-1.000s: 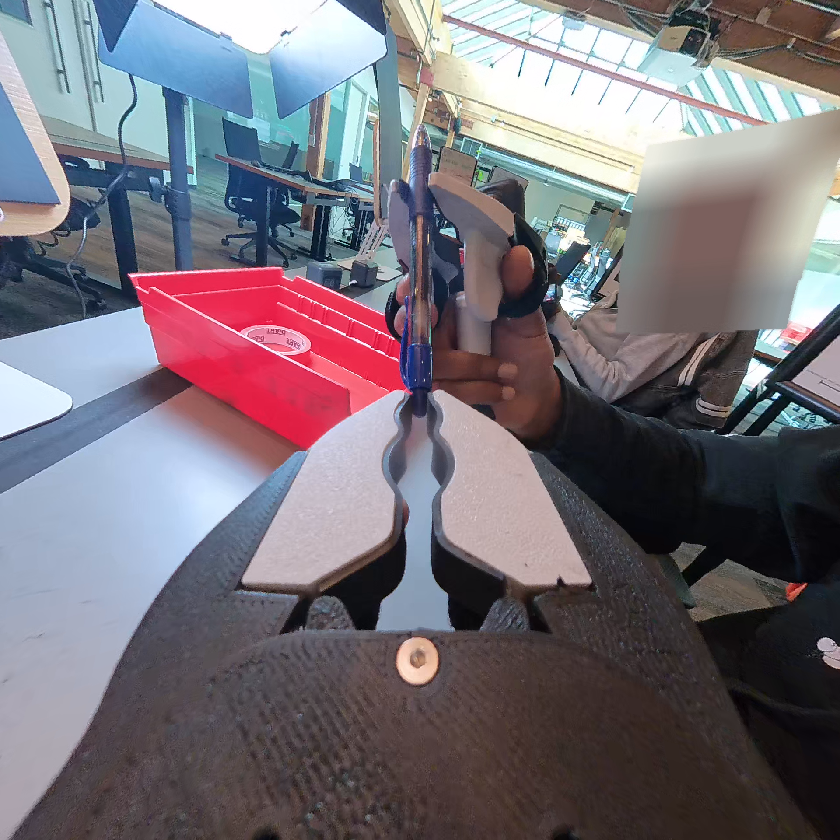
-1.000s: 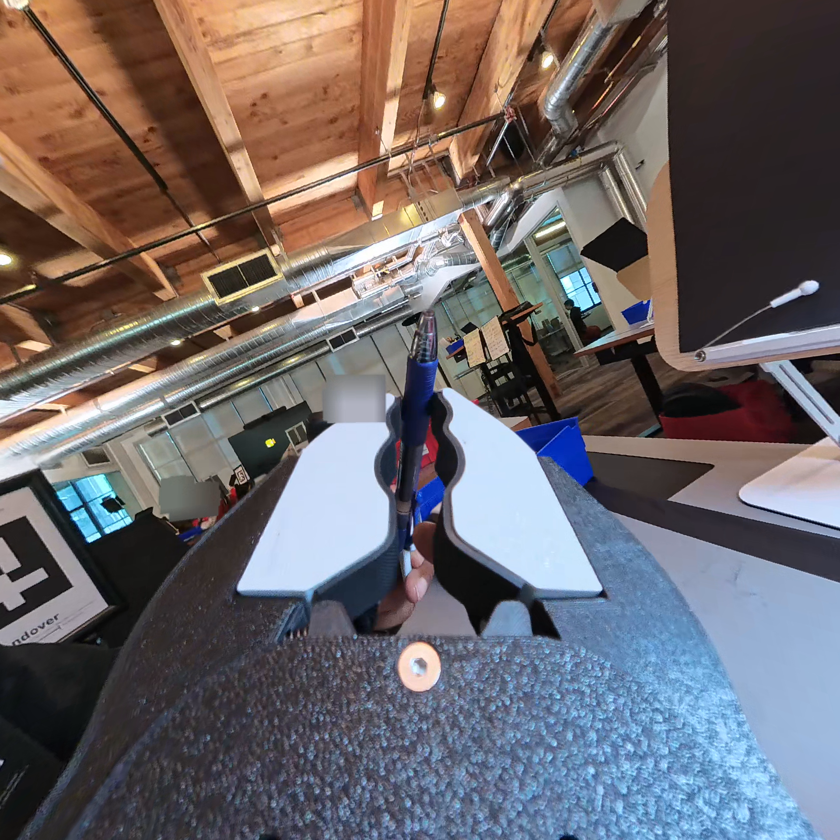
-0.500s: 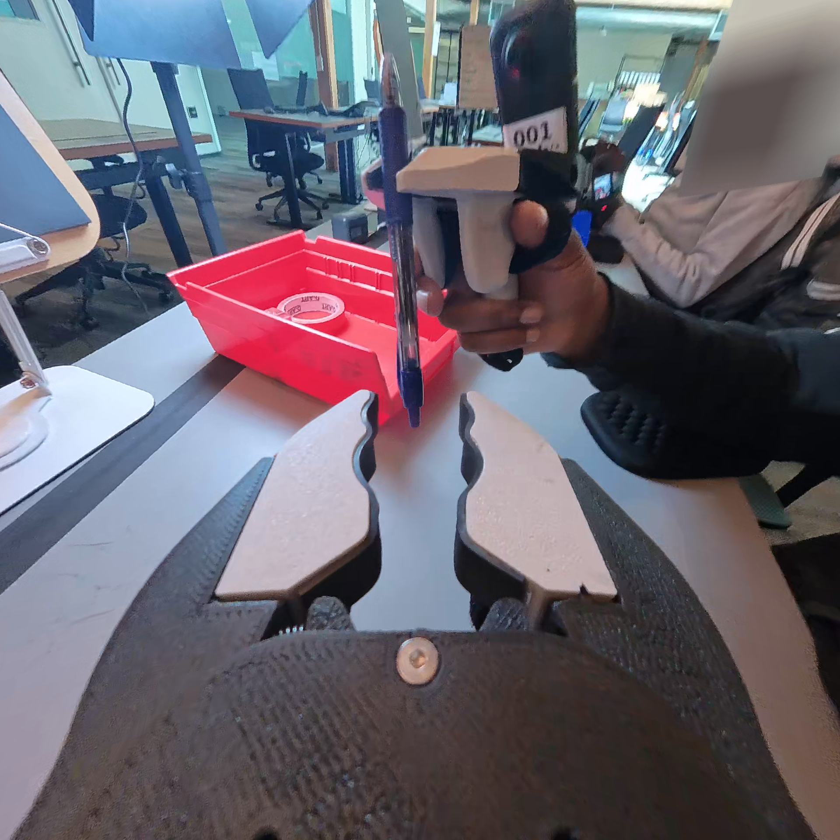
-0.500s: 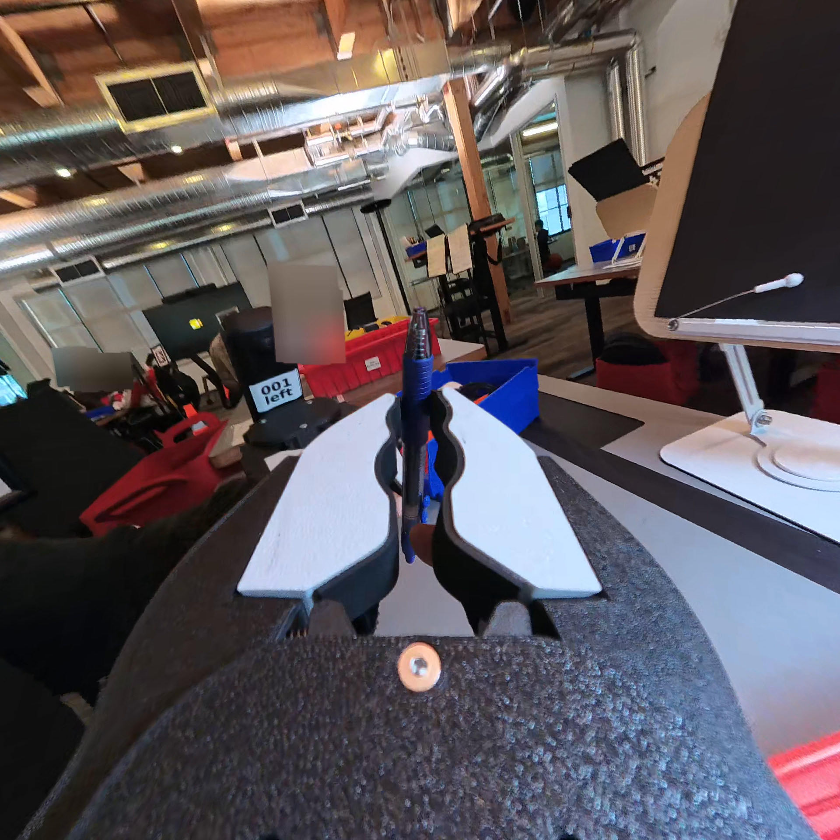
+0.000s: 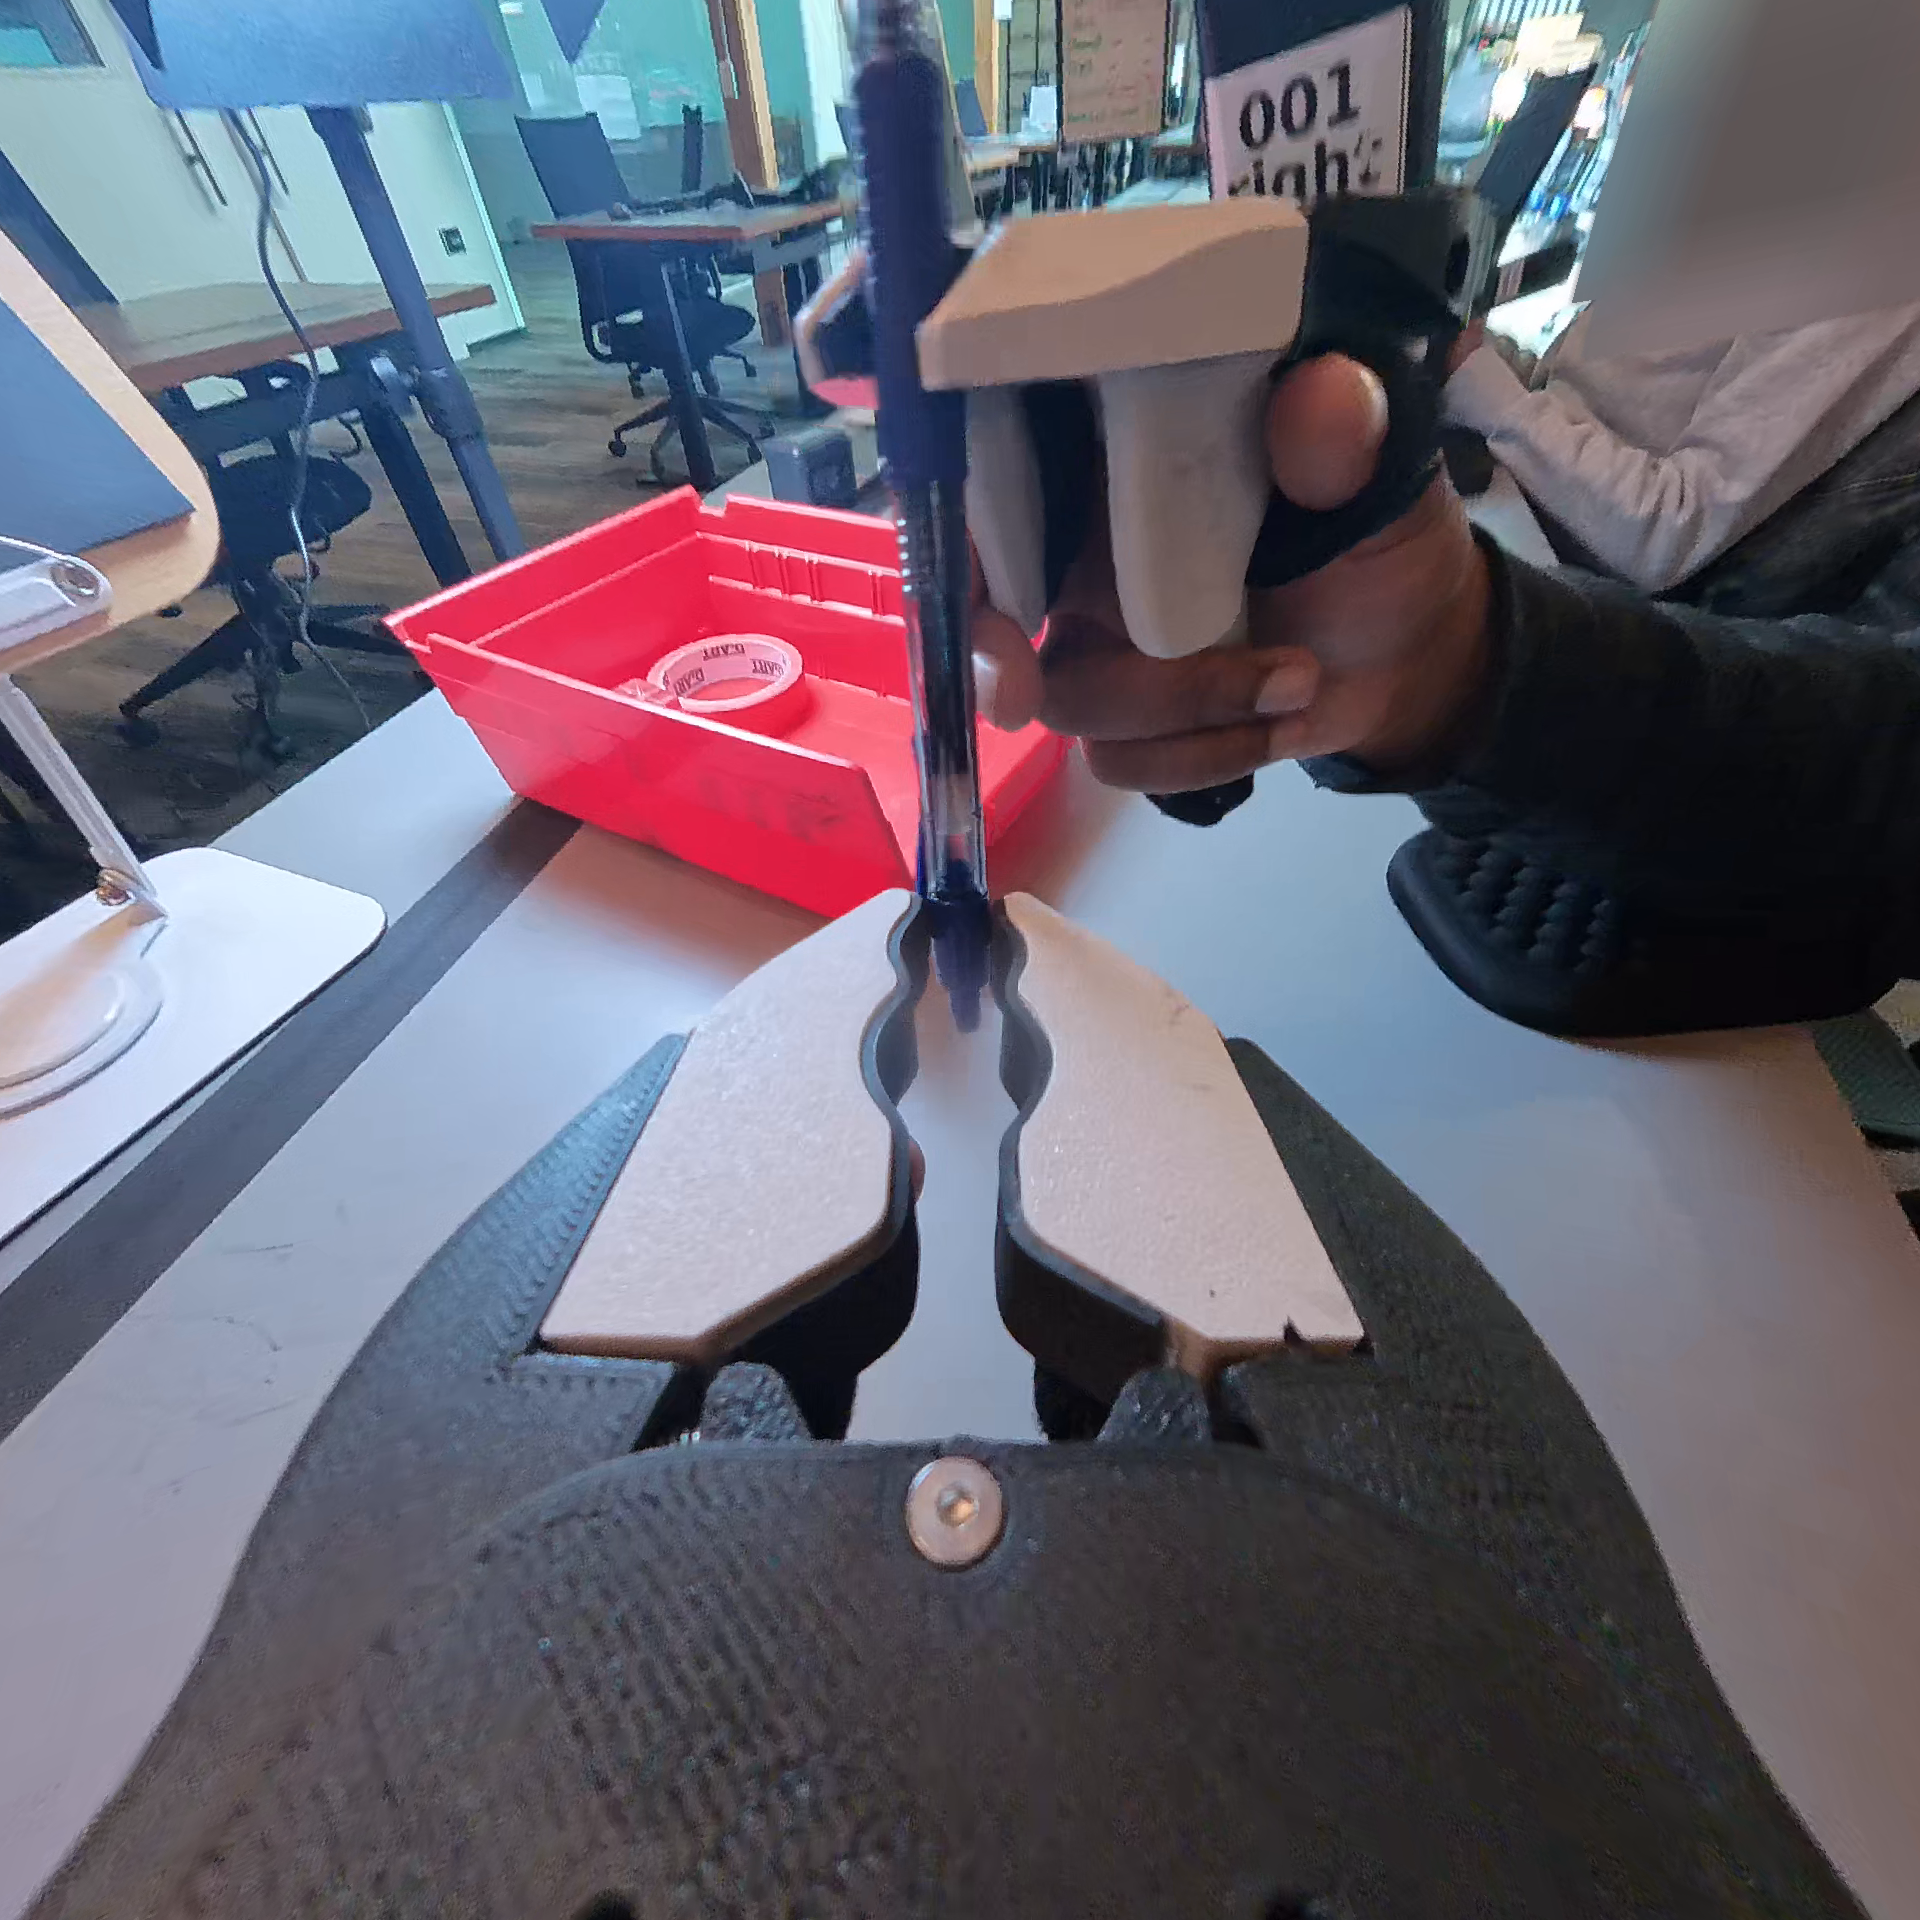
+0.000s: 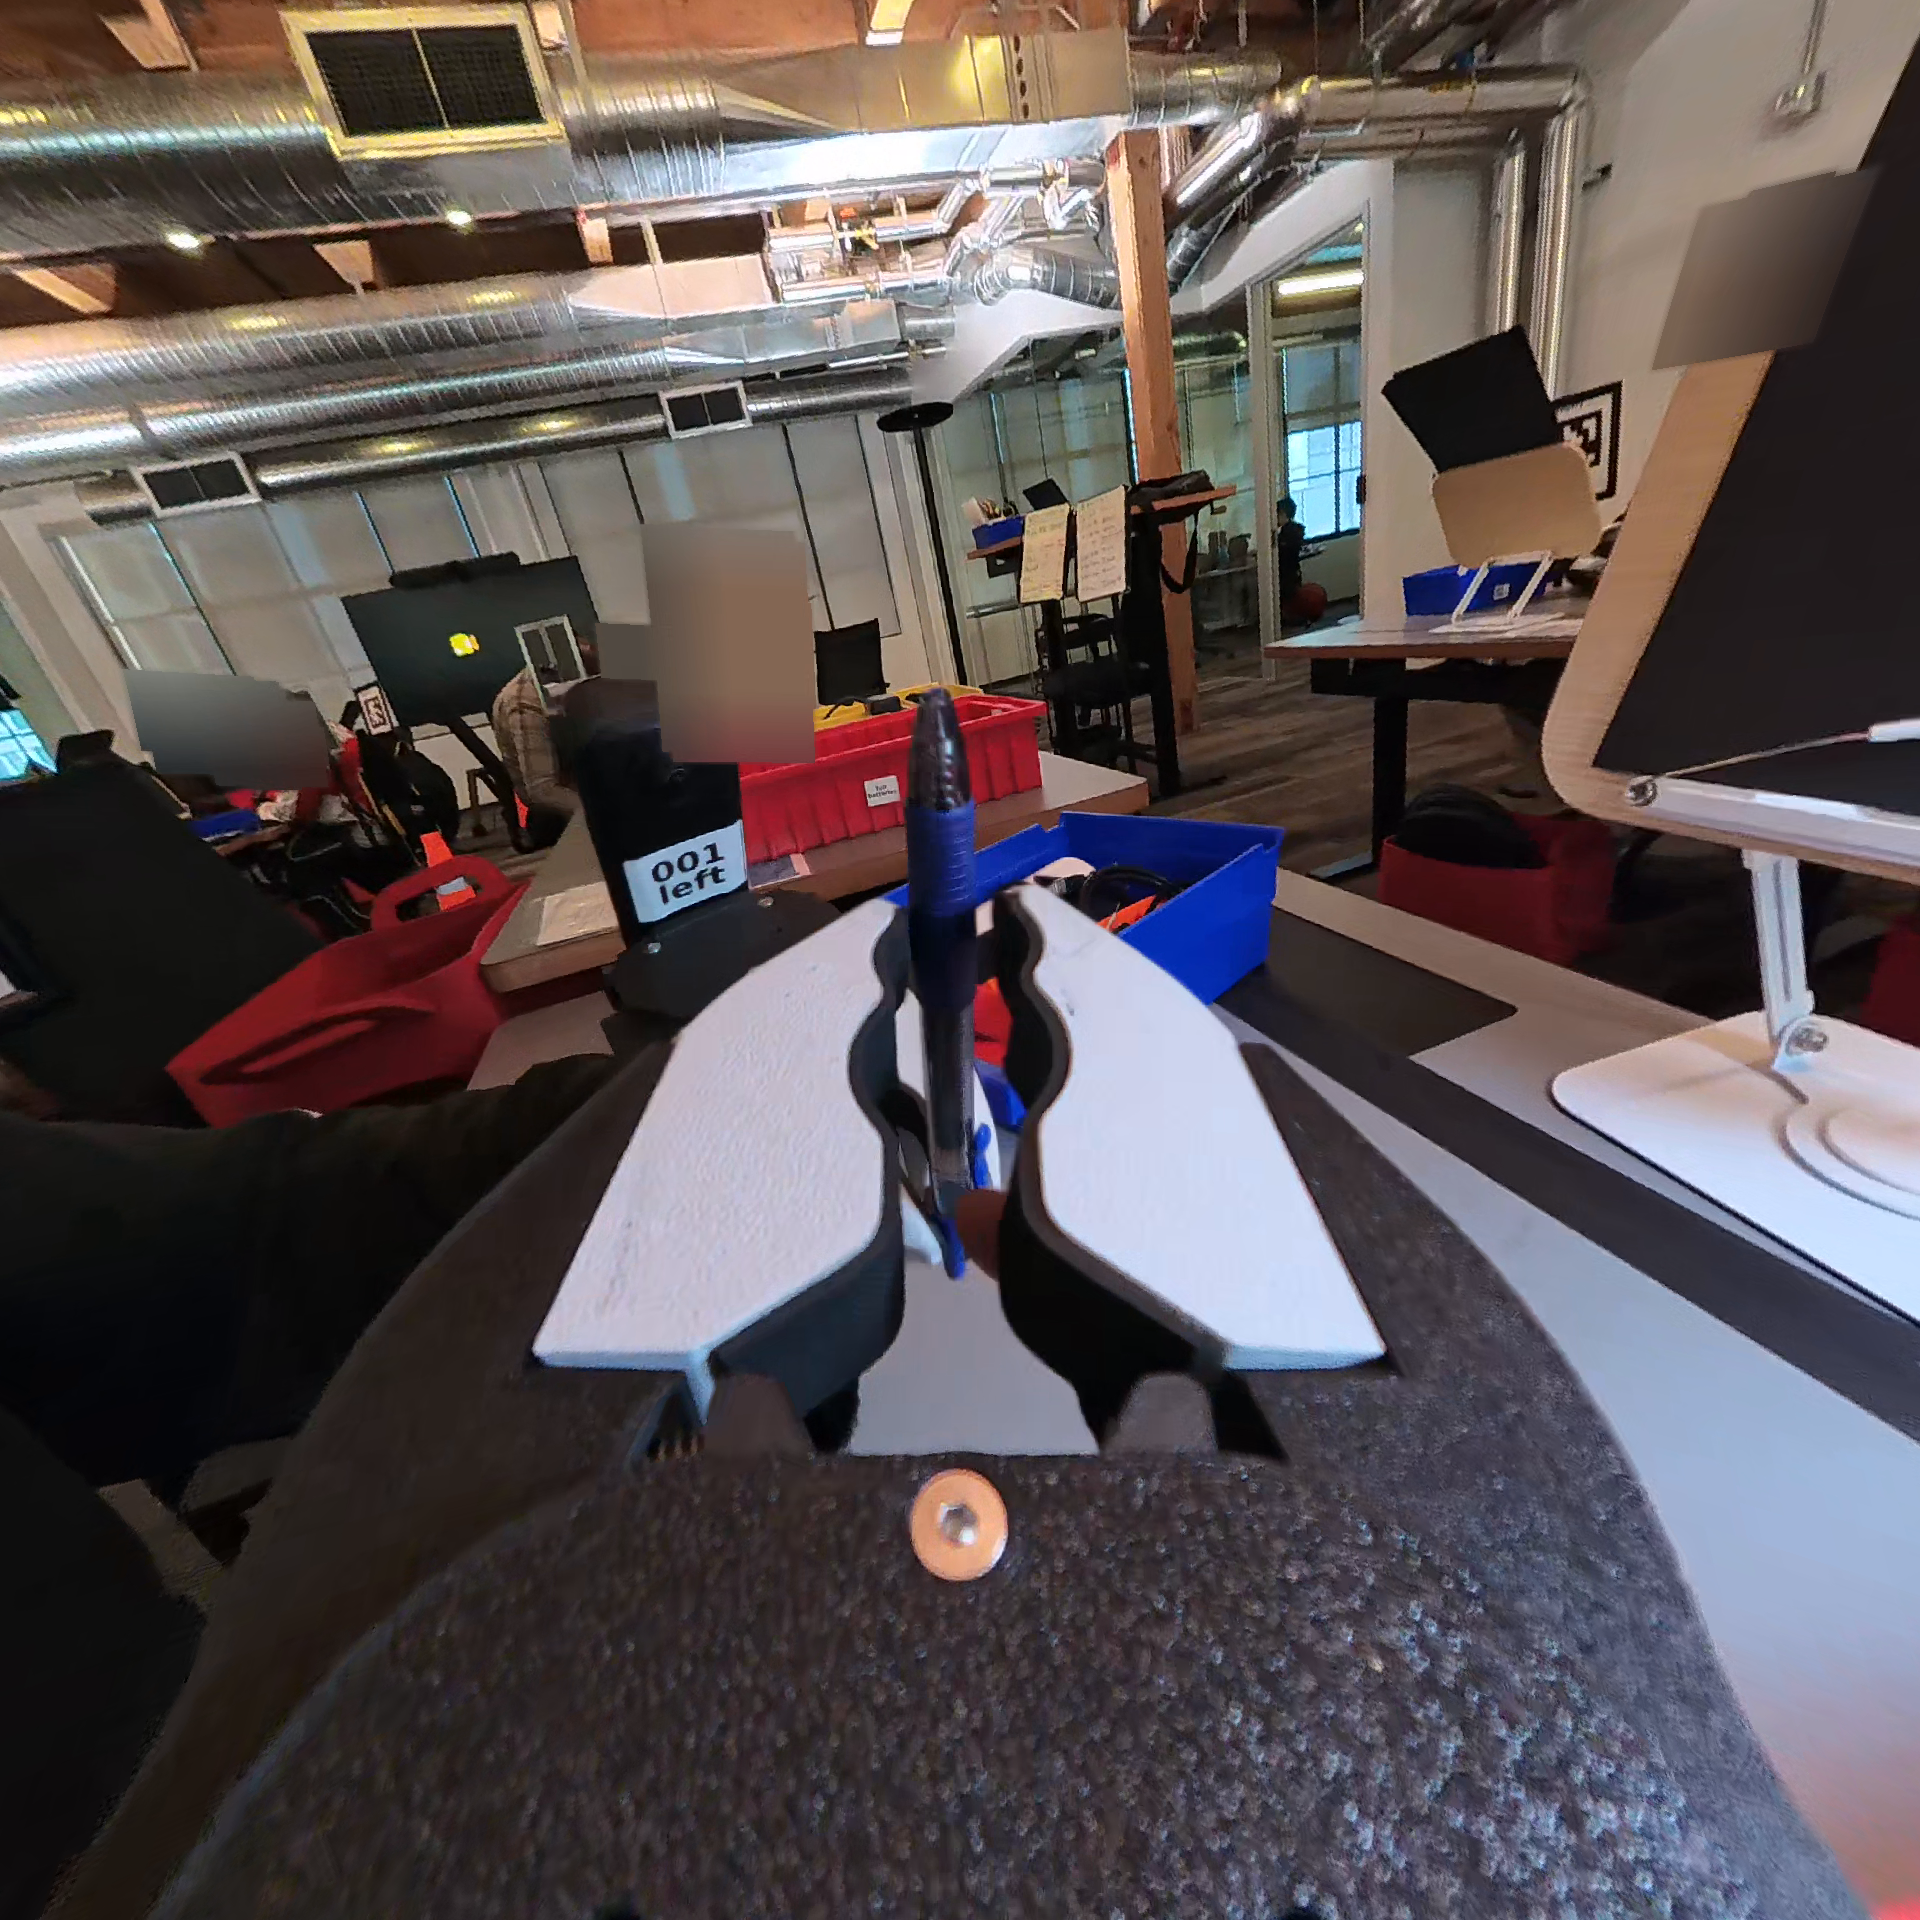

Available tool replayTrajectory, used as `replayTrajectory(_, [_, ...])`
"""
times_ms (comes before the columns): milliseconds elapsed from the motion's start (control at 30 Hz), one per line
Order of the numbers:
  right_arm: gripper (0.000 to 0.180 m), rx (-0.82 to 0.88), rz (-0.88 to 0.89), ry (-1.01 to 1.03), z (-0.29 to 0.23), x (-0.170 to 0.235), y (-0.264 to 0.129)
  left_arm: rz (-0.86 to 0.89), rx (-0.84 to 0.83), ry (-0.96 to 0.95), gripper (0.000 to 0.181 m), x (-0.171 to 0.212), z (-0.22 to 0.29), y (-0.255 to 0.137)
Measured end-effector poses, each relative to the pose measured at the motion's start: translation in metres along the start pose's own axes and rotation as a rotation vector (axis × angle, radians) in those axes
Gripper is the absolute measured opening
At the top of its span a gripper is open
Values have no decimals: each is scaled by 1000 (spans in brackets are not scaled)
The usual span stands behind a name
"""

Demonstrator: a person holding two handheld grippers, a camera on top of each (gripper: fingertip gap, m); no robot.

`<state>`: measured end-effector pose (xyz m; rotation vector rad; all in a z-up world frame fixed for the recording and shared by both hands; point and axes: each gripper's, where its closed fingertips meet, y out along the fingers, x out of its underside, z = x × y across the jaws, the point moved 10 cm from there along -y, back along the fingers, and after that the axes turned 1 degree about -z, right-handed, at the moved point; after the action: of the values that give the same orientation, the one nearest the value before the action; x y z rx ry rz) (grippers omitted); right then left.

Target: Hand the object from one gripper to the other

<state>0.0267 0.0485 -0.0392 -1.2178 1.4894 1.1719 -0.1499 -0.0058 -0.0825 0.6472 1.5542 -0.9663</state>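
Above the grey table (image 5: 1351, 1195) we hold the pen (image 5: 940, 665) upright: light, stiff, slick barrel, so grip the rubber sleeve or mid-barrel. Right gripper (image 6: 951, 997) is clamped on it. Left gripper (image 5: 954, 971) jaws sit narrowly apart around the lower tip; contact unclear.

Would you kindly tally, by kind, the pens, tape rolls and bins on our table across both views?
Pen: 1
Tape roll: 1
Bins: 2, the red bin and the blue bin
Total: 4
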Motion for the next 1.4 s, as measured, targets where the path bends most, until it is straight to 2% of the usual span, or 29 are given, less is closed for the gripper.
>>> replayTrajectory(67, [33, -9, -18, -25, 0, 0, 0, 52, 10, -28, 11, -4, -2, -4])
replayTrajectory(133, [38, -33, -37, -26, 1, 4, 1, 95, 19, -55, 11, -7, -4, -9])
replayTrajectory(500, [14, -102, -103, -23, -2, 29, 15, 134, 52, -88, 11, -11, -4, -13])
replayTrajectory(800, [13, -96, -123, -67, -3, 29, 14, 113, 92, -121, 11, -11, -4, -13])
replayTrajectory(900, [13, -88, -116, -62, -1, 29, 12, 124, 98, -137, 33, -16, -9, -23])
replayTrajectory(933, [13, -86, -125, -63, 0, 30, 12, 131, 93, -133, 34, -18, -10, -26])
replayTrajectory(1200, [13, -104, -184, -68, -4, 47, 23, 175, 60, -130, 20, -22, -11, -32])
replayTrajectory(1267, [13, -102, -185, -57, -4, 49, 25, 169, 58, -123, 10, -22, -11, -31])
replayTrajectory(1400, [14, -104, -193, -35, -1, 50, 24, 148, 40, -93, 10, -22, -10, -30])
